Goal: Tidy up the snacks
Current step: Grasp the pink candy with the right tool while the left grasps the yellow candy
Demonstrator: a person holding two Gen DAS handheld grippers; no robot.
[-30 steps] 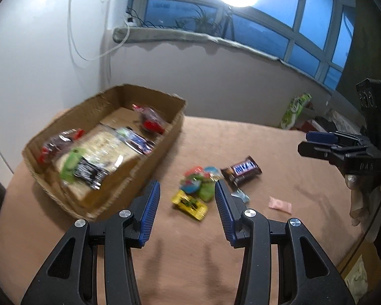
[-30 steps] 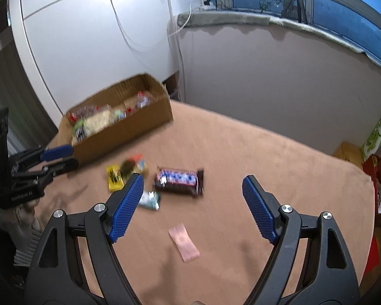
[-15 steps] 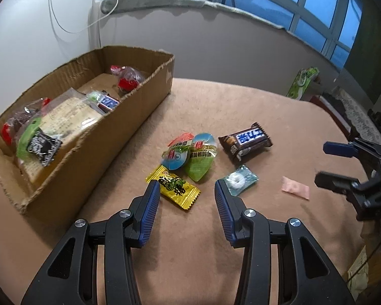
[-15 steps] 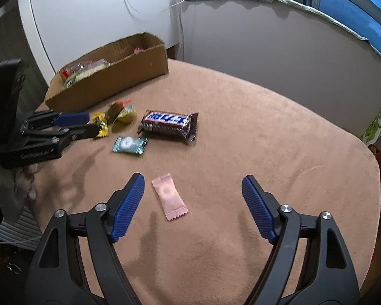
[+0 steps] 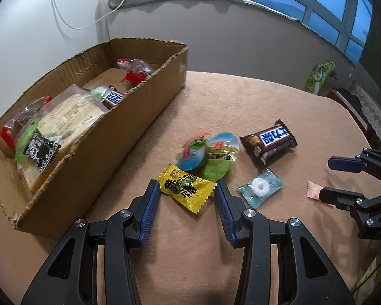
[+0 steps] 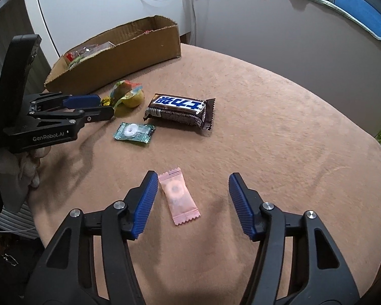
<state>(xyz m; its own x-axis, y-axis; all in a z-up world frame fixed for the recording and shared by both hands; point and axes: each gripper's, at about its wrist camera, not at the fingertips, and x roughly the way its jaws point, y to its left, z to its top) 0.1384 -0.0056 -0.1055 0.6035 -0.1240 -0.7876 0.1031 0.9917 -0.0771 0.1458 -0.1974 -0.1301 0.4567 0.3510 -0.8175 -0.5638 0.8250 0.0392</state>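
Tan cloth covers the round table (image 6: 279, 106), and every place below is given from the cardboard box (image 5: 129, 137) at its far left edge. Left gripper (image 5: 188, 198) hangs with its jaws apart, straddling the yellow candy packet (image 5: 186, 186), which lies just beside the box's long wall. Right gripper (image 6: 190, 198) is also spread, well away from the box, with the pink ring candy (image 6: 178, 195) between its blue pads but close against the left one. Each looks poised for a pick: the right would do better to shift so the pink wrapper sits midway, then come low, since flat wrappers slip under the pads. Beyond the yellow packet, two jelly cups (image 5: 208, 152) touch each other and crowd the left gripper's tips, so closing could nudge them. Farther from the box lie the teal mint (image 6: 134, 132) and the chocolate bar (image 6: 179, 110). Inside the box, bagged bread and other wrapped snacks already fill much of the floor.
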